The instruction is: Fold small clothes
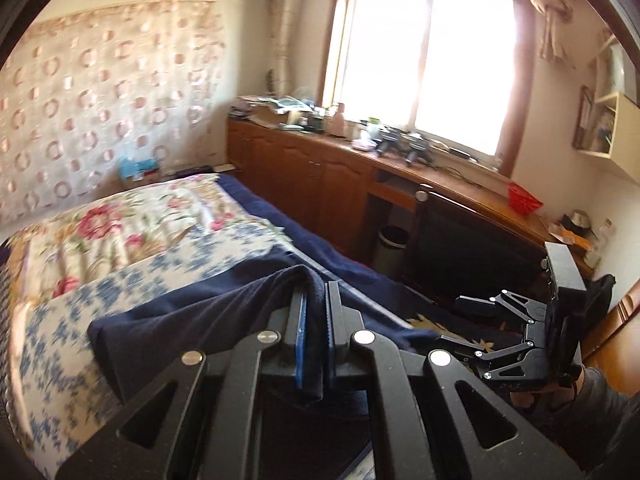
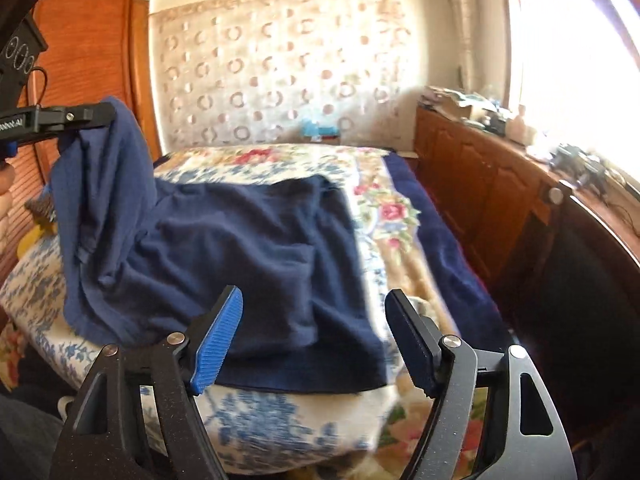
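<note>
A navy blue garment [image 2: 248,256] lies spread on the floral bed cover [image 2: 392,216]. My left gripper [image 1: 316,304] is shut on one edge of the garment [image 1: 192,316] and holds that part lifted; in the right wrist view the left gripper [image 2: 108,114] is at the upper left with cloth hanging from it. My right gripper [image 2: 316,332] is open and empty, just above the garment's near edge. In the left wrist view the right gripper [image 1: 460,320] shows at the right, jaws apart.
The bed [image 1: 120,248] fills the left and middle. A wooden cabinet run [image 1: 320,176] with a cluttered top stands under the window [image 1: 428,64]. A small bin [image 1: 390,246] stands on the floor between bed and cabinets. A wooden wardrobe [image 2: 88,40] is at the left.
</note>
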